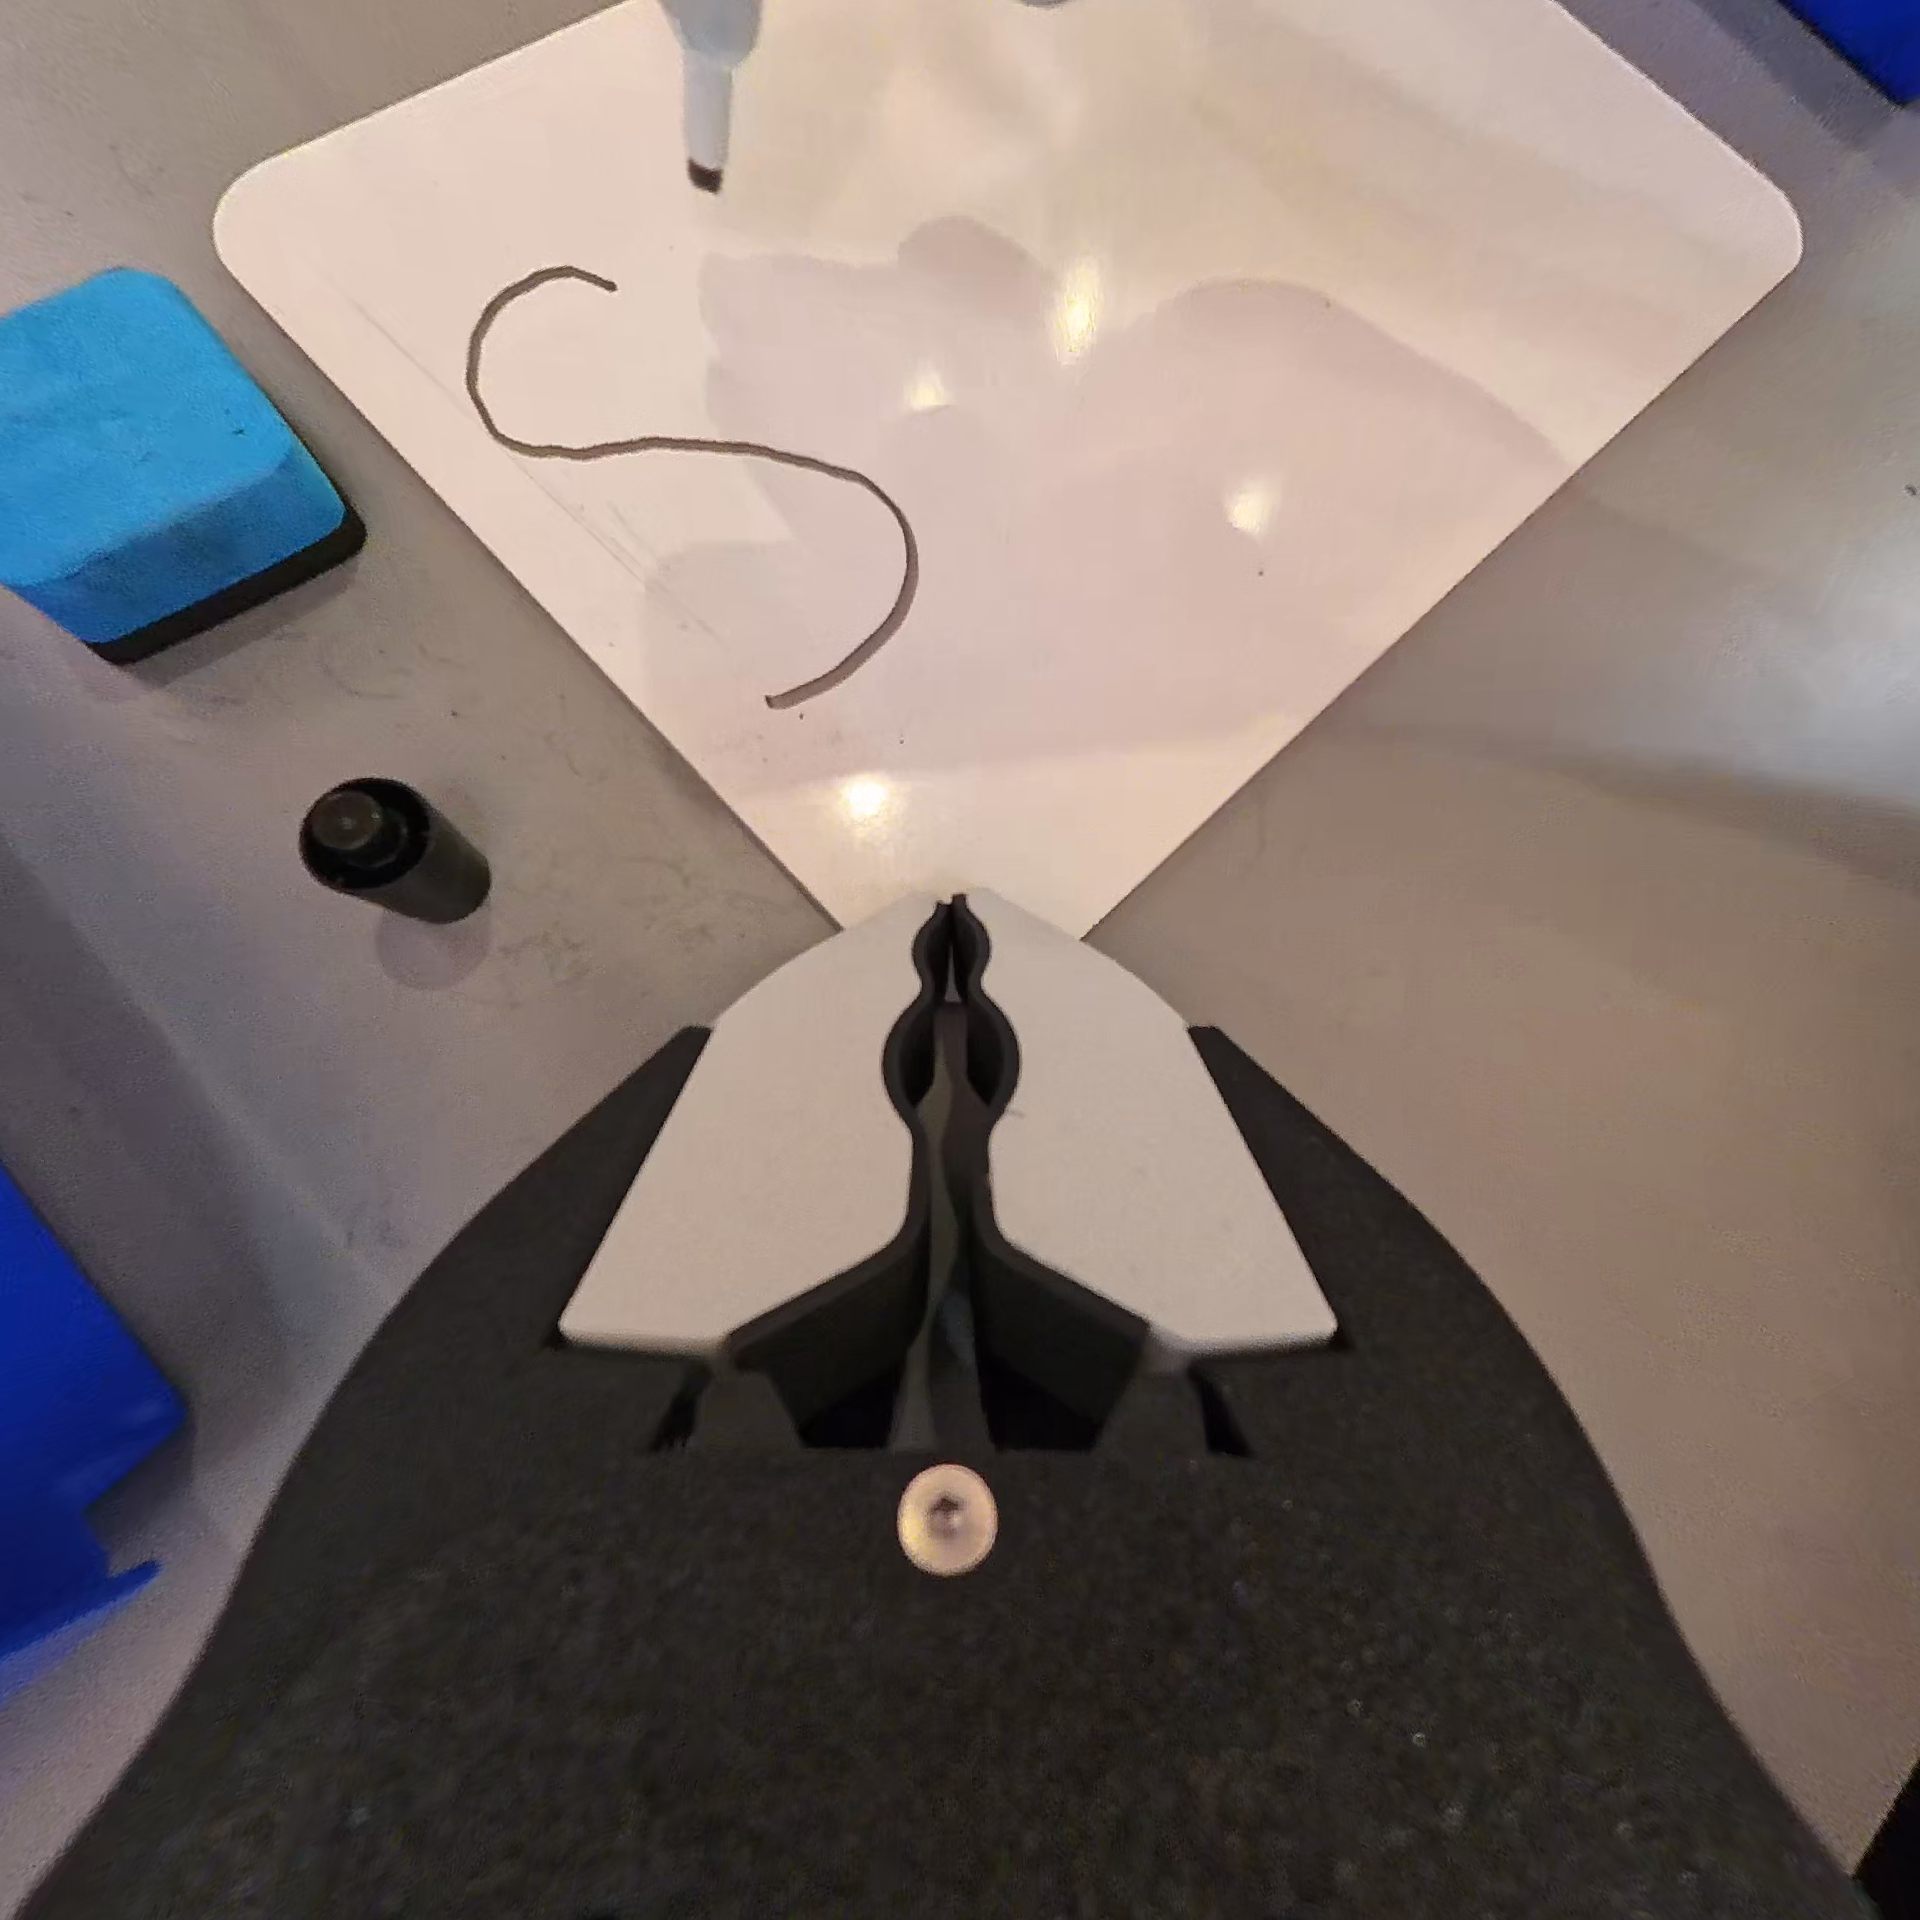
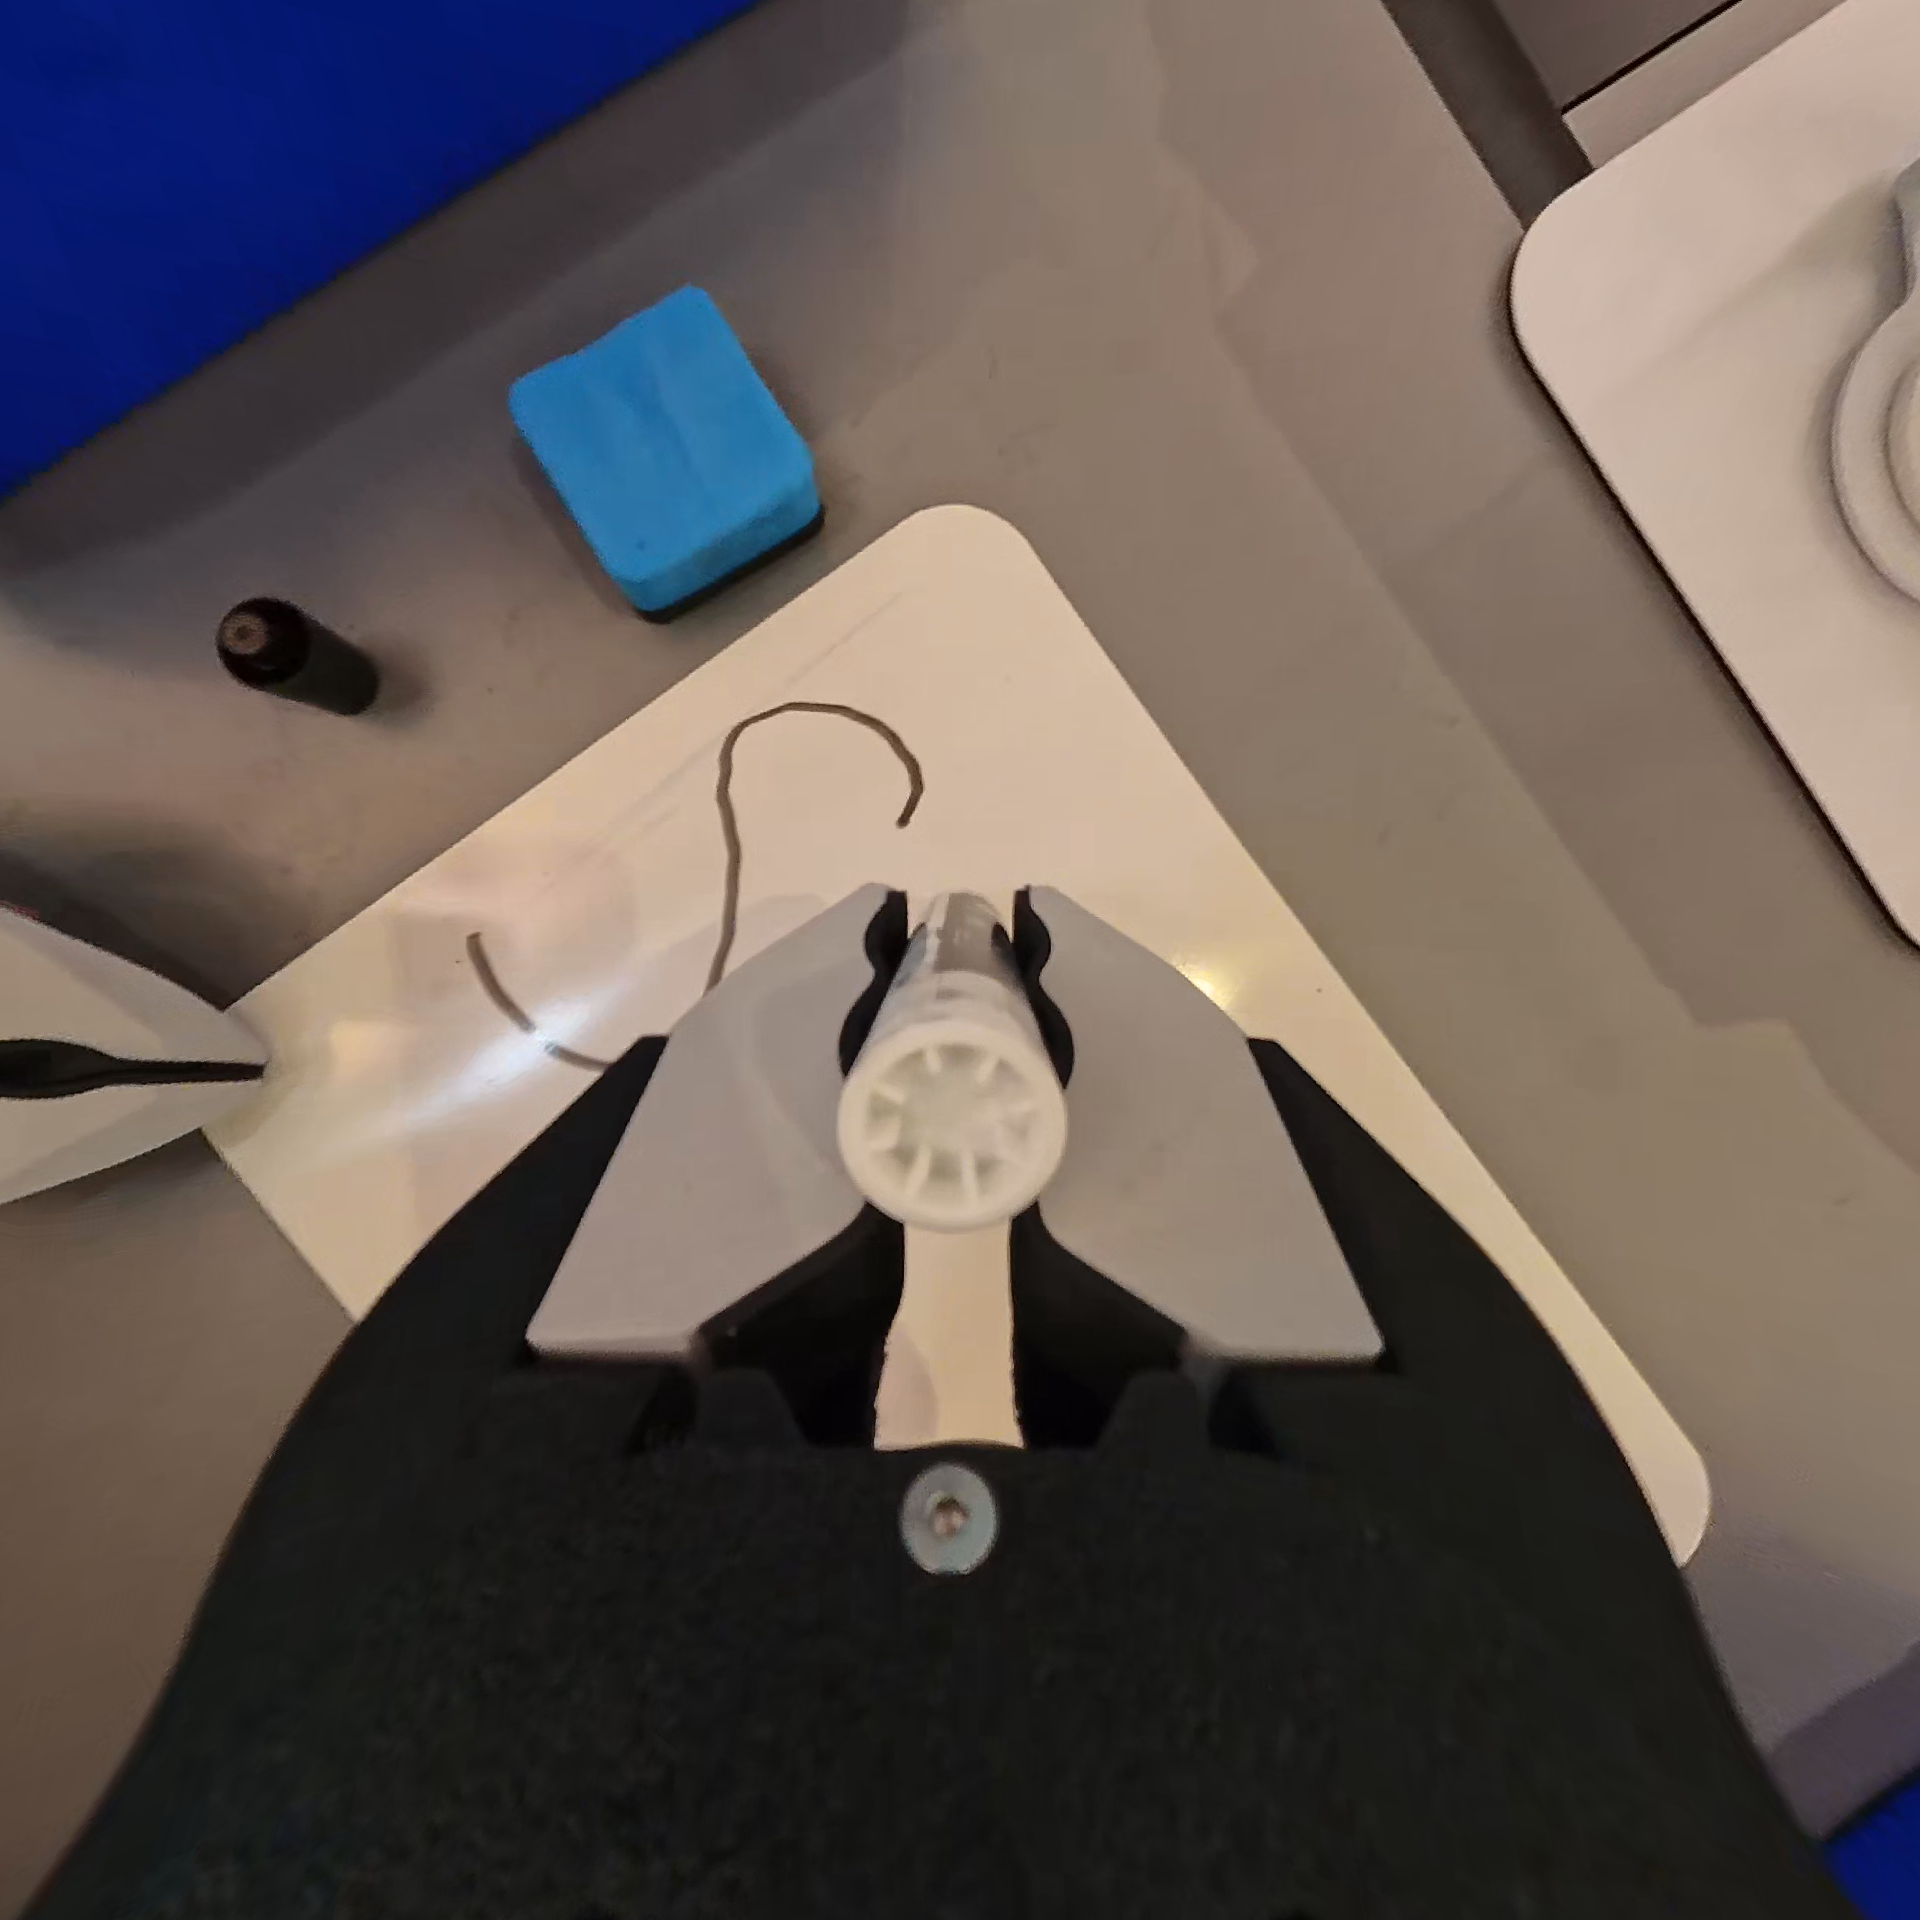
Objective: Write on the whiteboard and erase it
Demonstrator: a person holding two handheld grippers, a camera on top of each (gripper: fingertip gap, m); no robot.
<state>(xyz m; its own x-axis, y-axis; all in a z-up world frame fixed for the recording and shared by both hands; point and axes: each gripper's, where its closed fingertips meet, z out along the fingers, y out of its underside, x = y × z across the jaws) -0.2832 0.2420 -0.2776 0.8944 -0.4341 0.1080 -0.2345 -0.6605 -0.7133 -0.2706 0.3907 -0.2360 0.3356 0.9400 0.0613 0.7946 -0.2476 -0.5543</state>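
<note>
The light, stiff marker (image 2: 951, 1039) is clamped mid-barrel in the right gripper (image 2: 958, 904) above the whiteboard (image 1: 1351, 260), while the empty left gripper (image 1: 956, 902), its jaws together, is pressed on the slippery board's corner, and the soft eraser (image 1: 156, 457), best pinched across its sides, is left beside it

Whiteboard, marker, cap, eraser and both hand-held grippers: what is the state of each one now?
whiteboard: flat on table, one curved line drawn
marker: uncapped, tip off the board
cap: off, lying on table
eraser: unused, beside the board
left hand-held gripper: shut, at the board's corner
right hand-held gripper: shut on marker
</note>
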